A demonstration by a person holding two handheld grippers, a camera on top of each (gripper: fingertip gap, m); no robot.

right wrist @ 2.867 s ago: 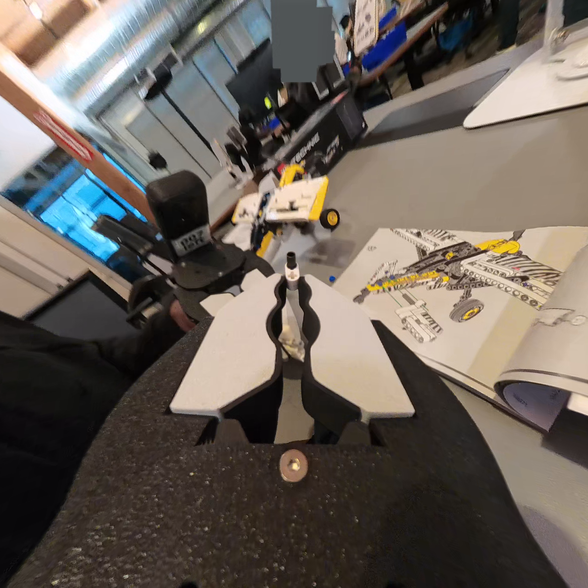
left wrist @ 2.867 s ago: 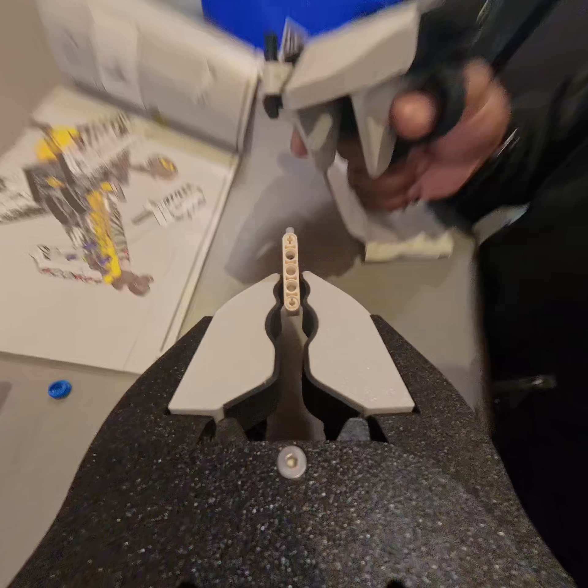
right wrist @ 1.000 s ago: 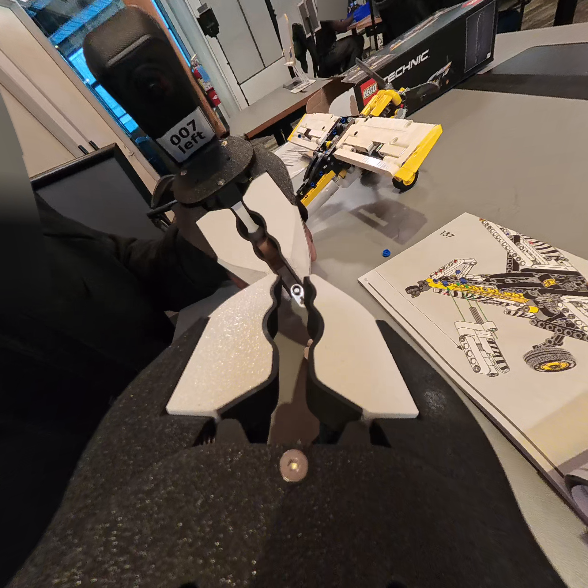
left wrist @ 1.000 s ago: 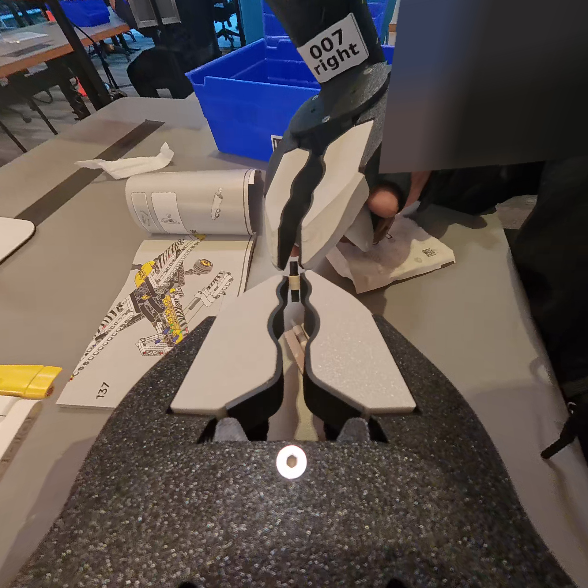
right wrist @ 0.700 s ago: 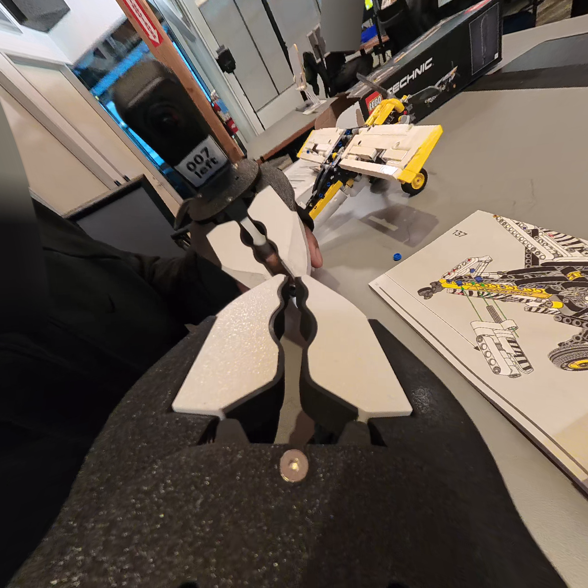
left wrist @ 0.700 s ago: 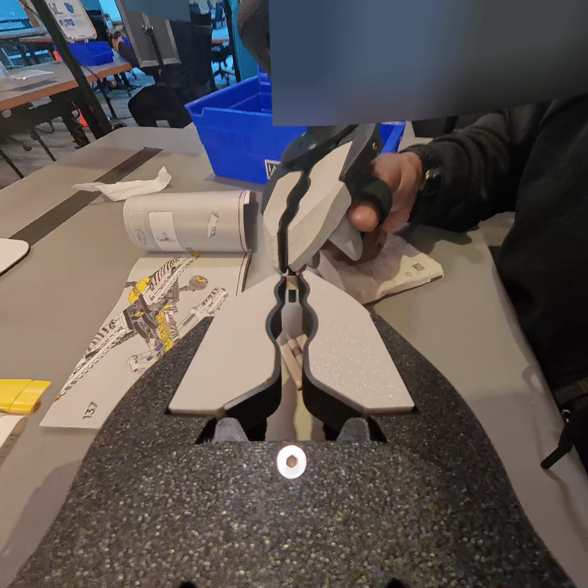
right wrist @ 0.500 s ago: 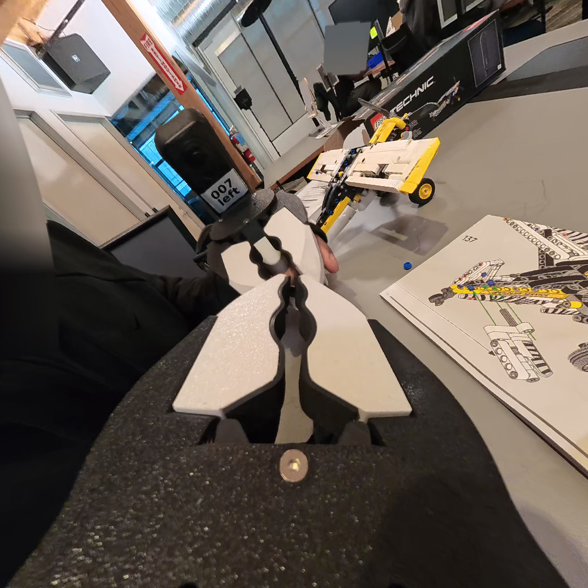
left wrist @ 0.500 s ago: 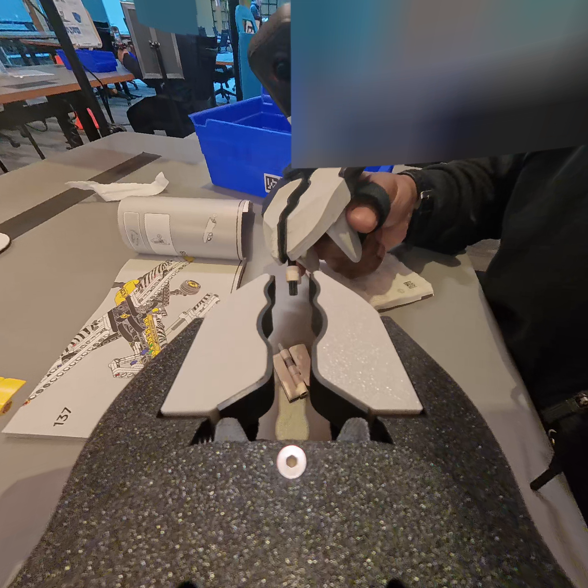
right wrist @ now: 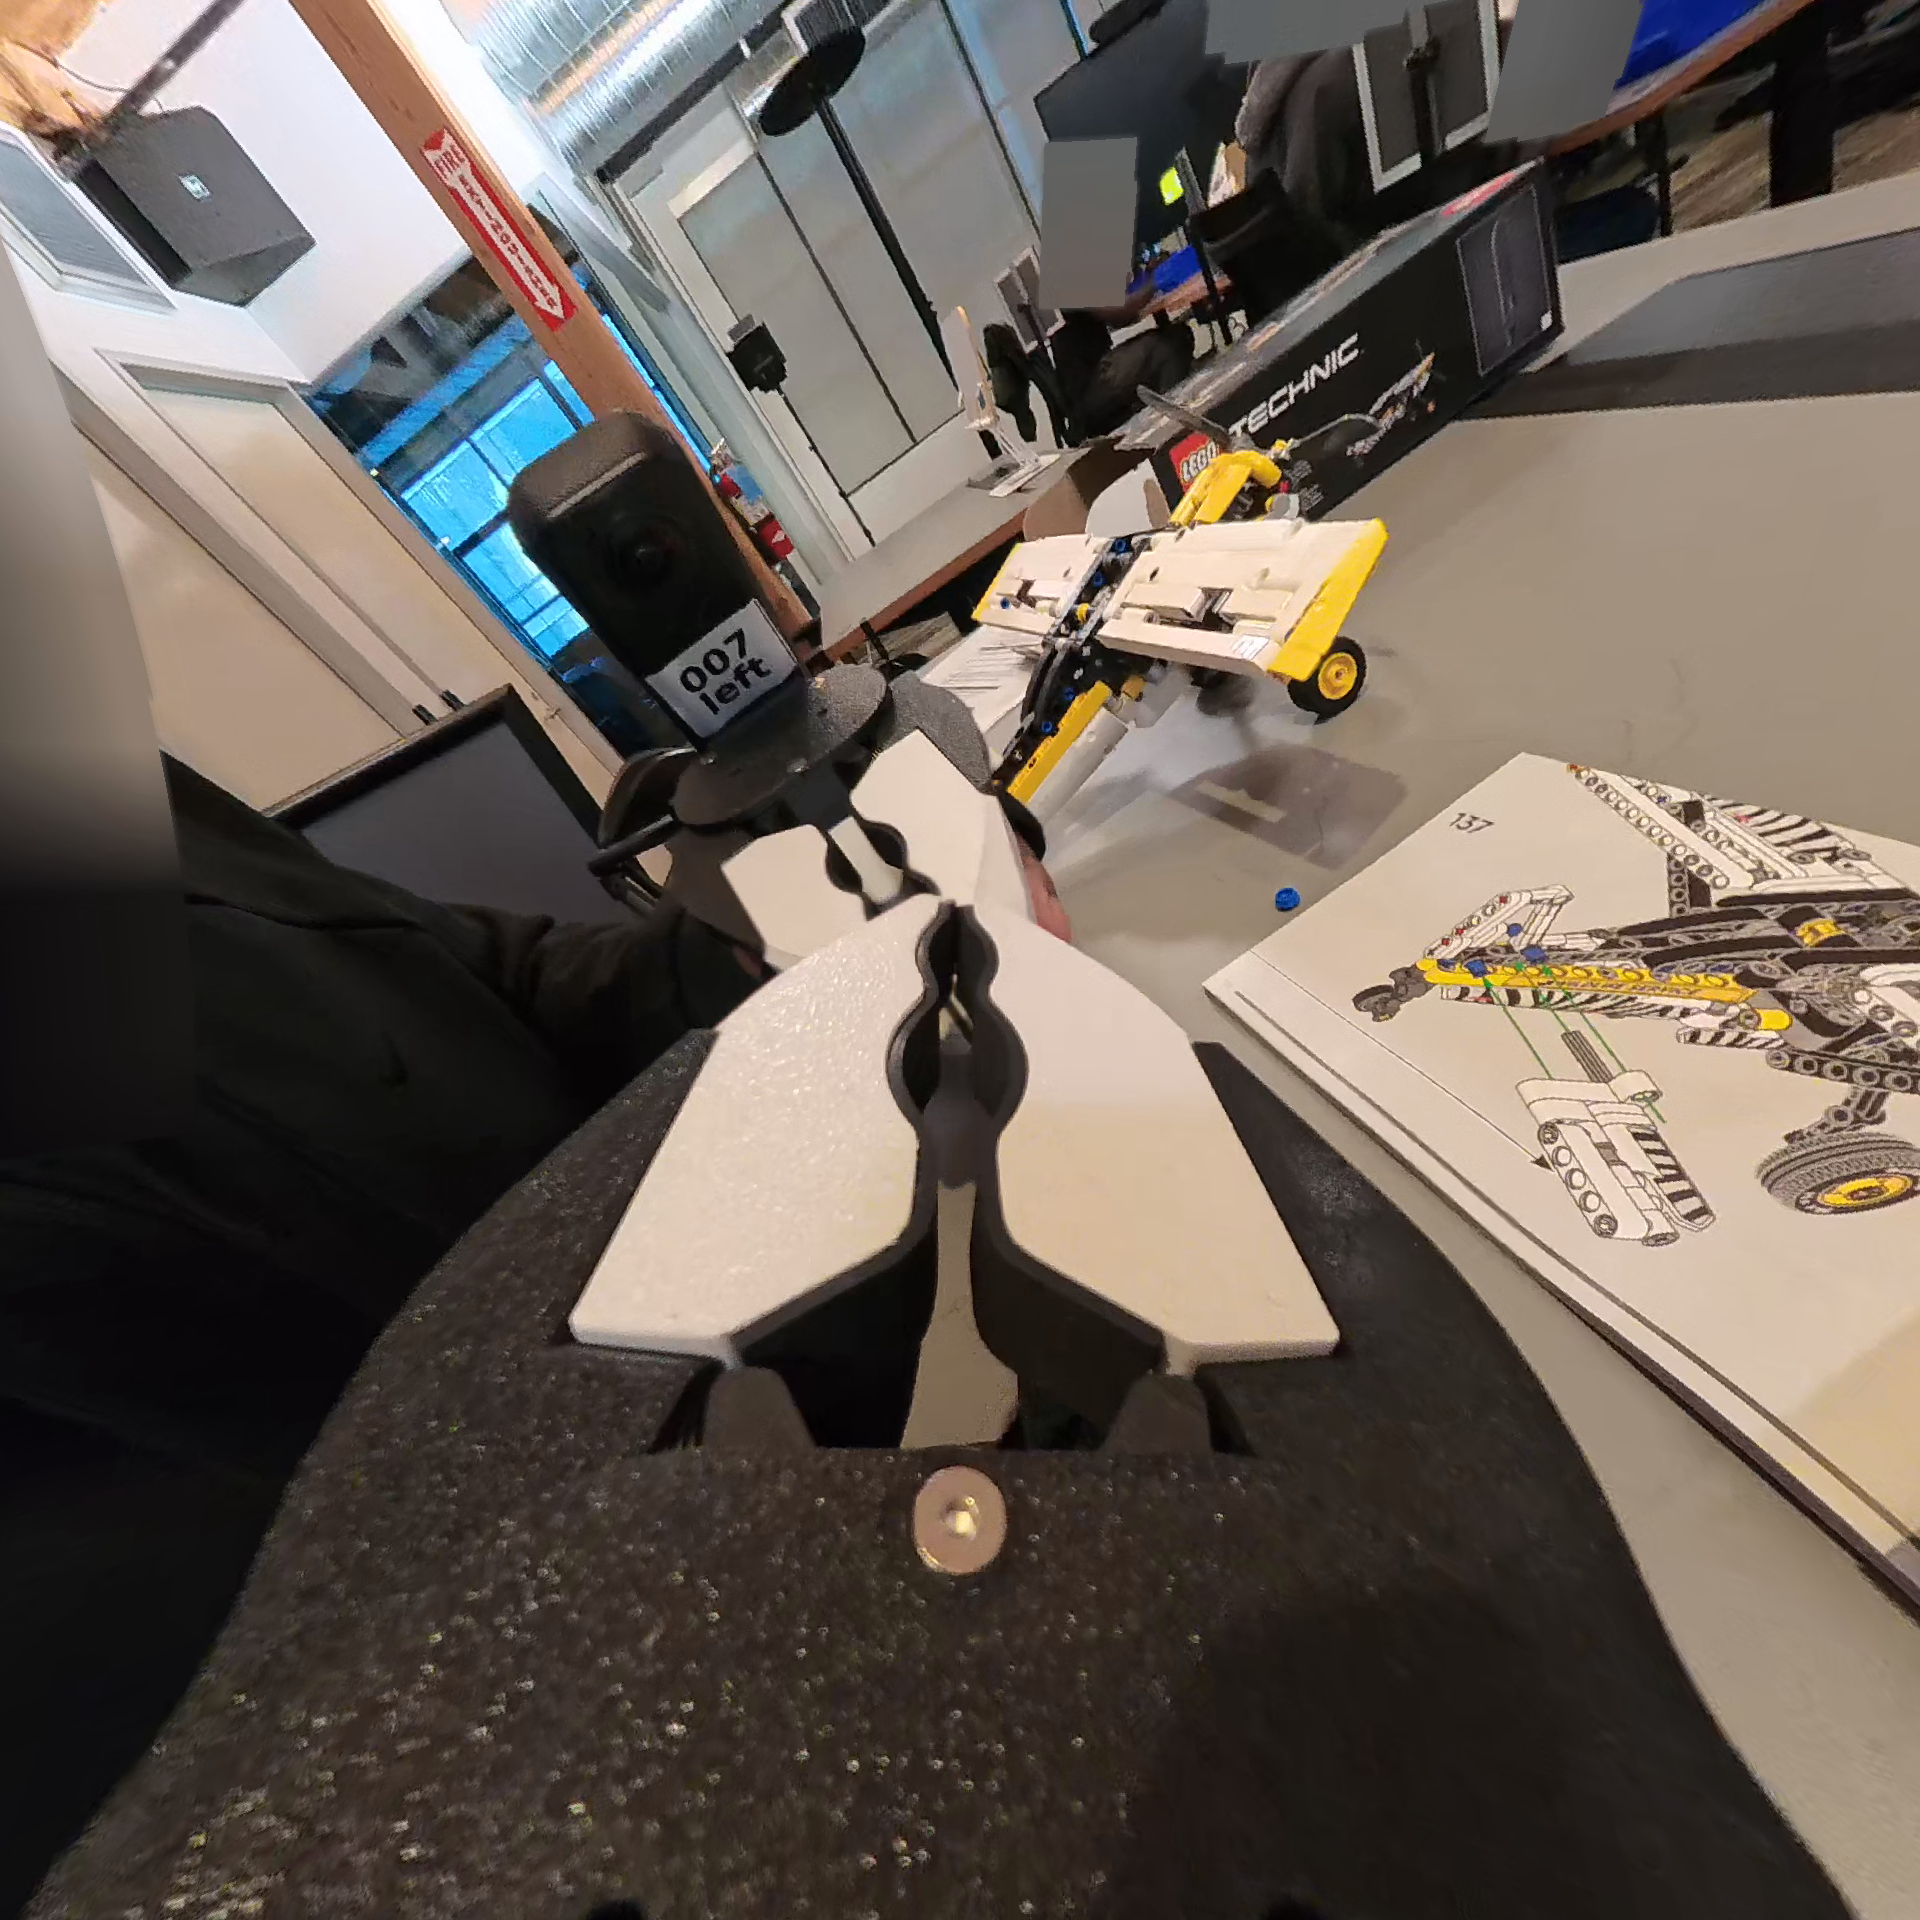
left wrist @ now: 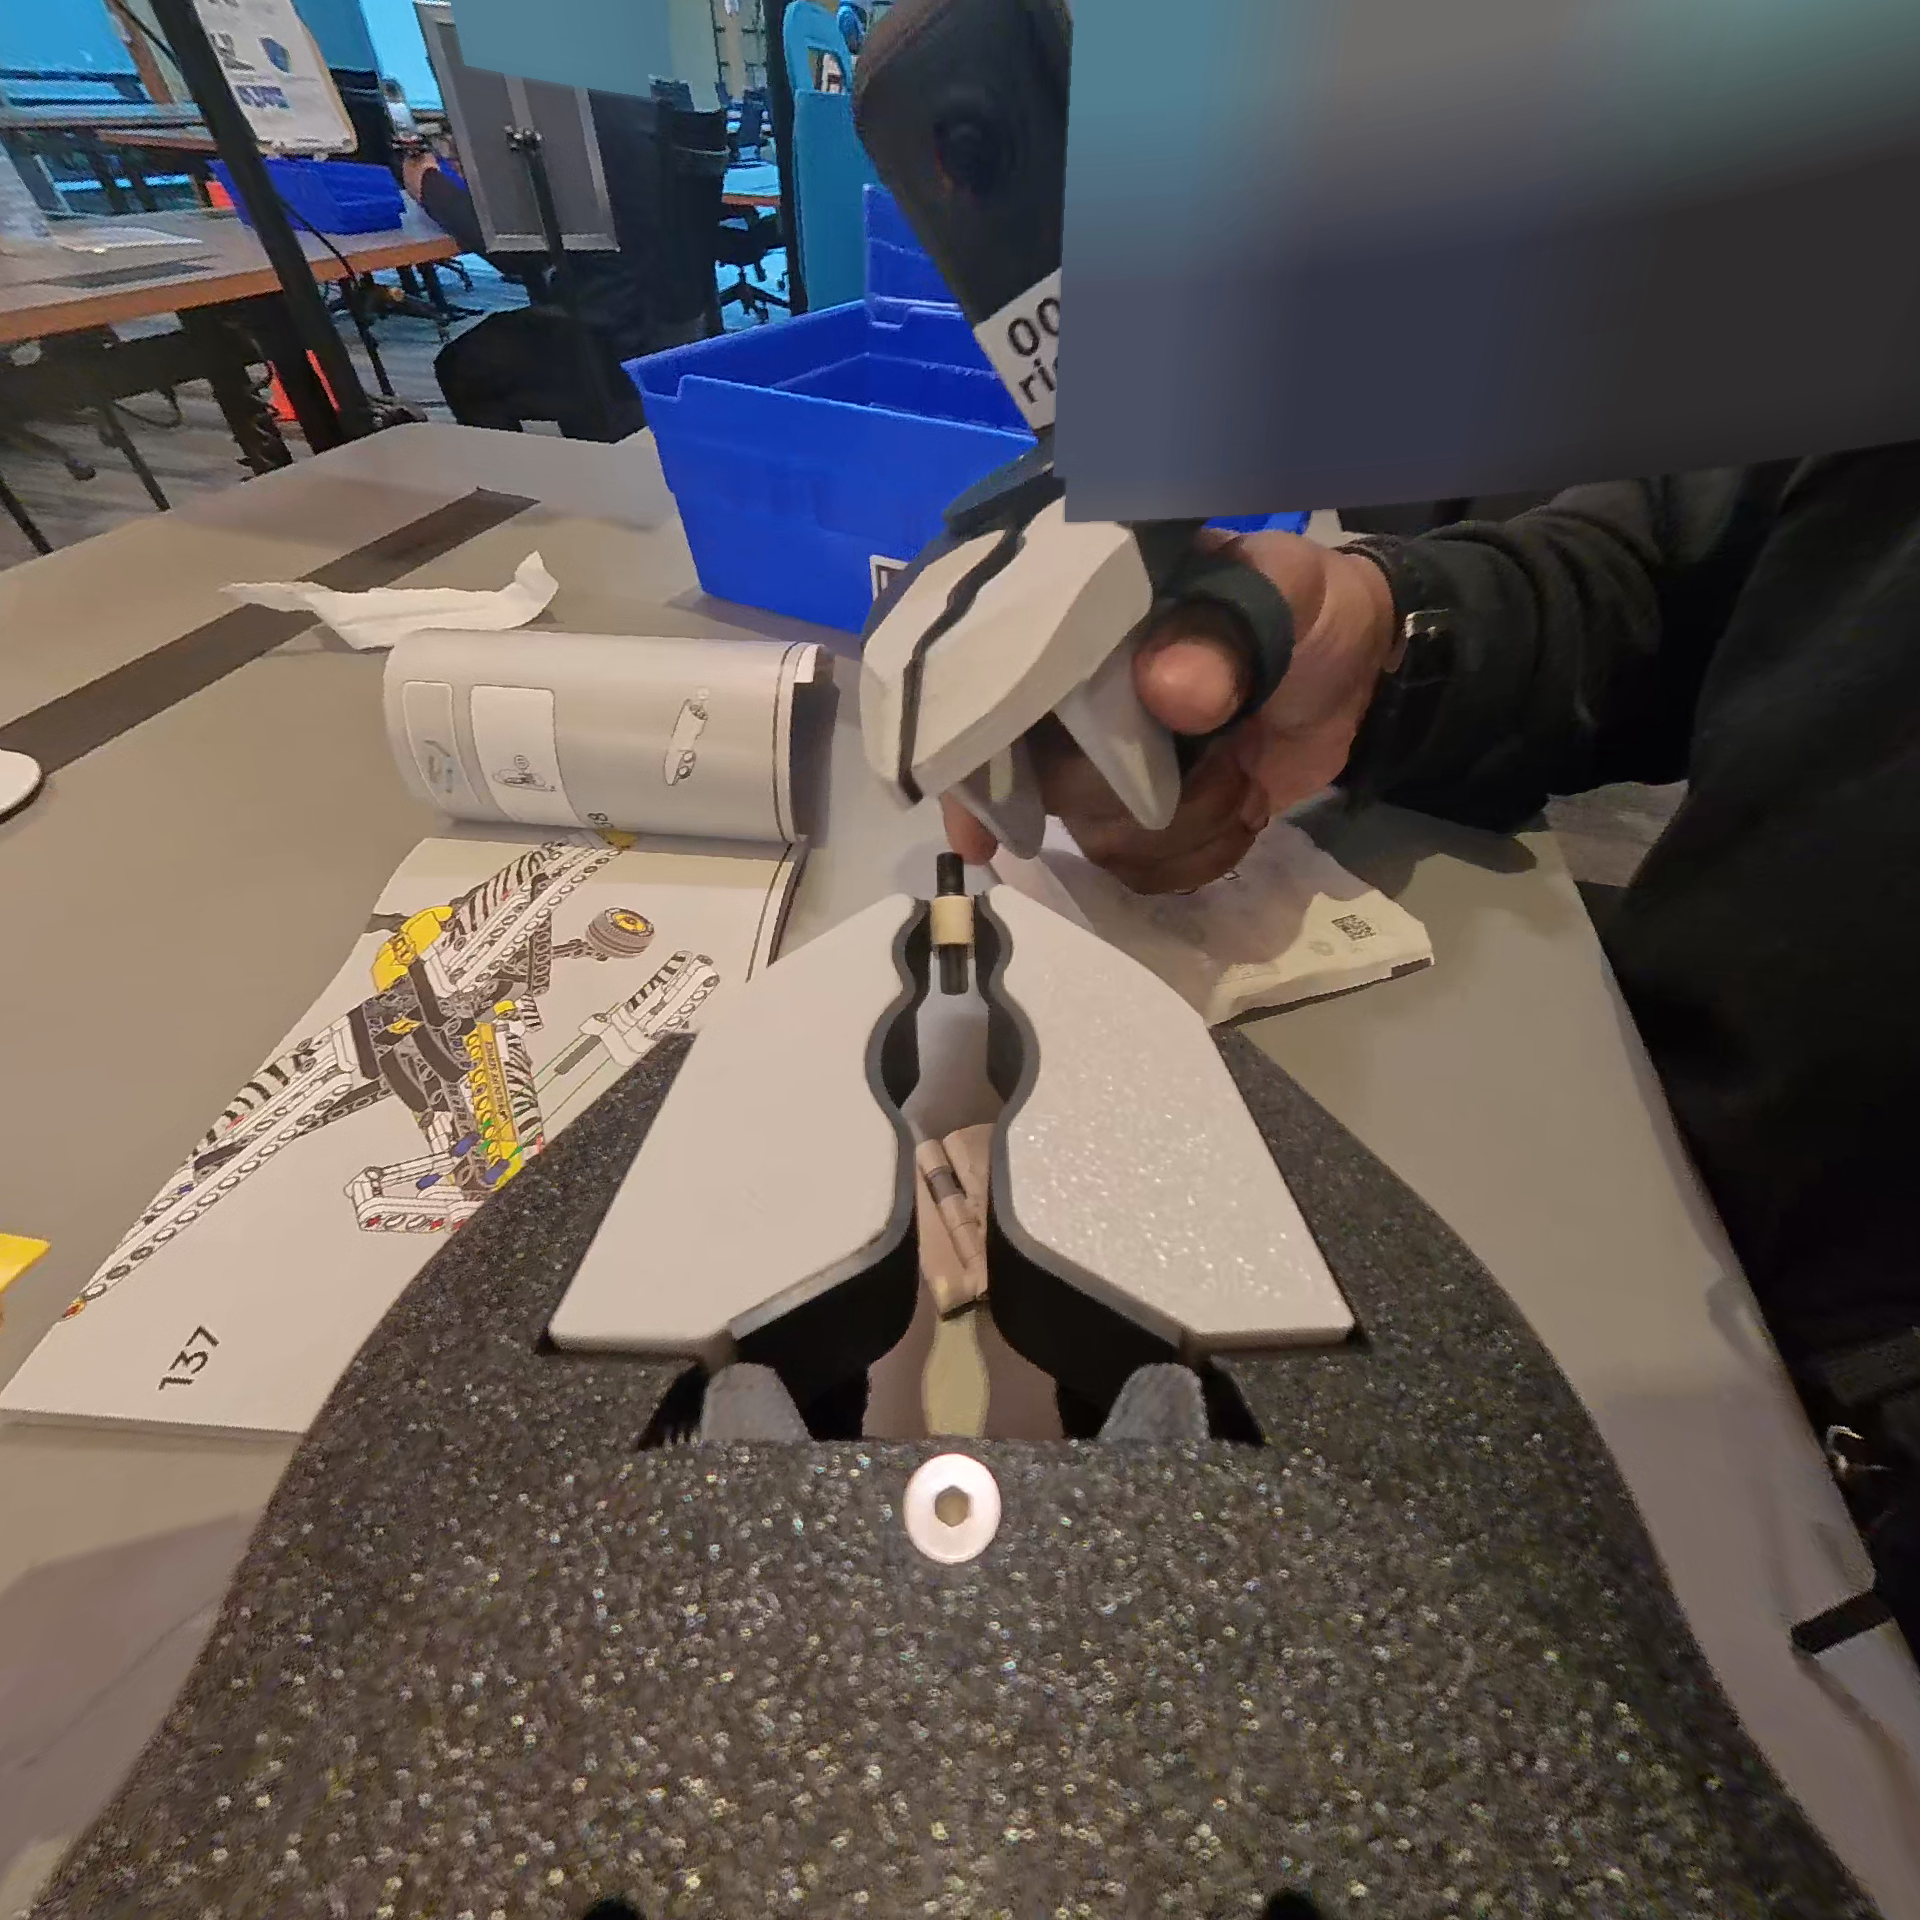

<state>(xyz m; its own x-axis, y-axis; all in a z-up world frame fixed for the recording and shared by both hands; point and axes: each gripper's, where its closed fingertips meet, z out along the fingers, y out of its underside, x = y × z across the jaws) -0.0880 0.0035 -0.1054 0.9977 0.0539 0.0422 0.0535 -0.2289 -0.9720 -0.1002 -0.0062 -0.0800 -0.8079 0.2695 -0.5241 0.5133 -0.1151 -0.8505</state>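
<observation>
Left wrist view: my left jaws stand nearly closed, pinching a black pin with a cream collar at their tips, at 12 o'clock. My right jaws hang just beyond it.

Right wrist view: my right jaws are pressed together, bare. The instruction booklet lies on the bench at 3 o'clock.

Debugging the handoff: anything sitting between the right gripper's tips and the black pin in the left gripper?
Nothing visible. The right gripper hangs above the black pin, which the left gripper clamps by its beige collar.
</observation>
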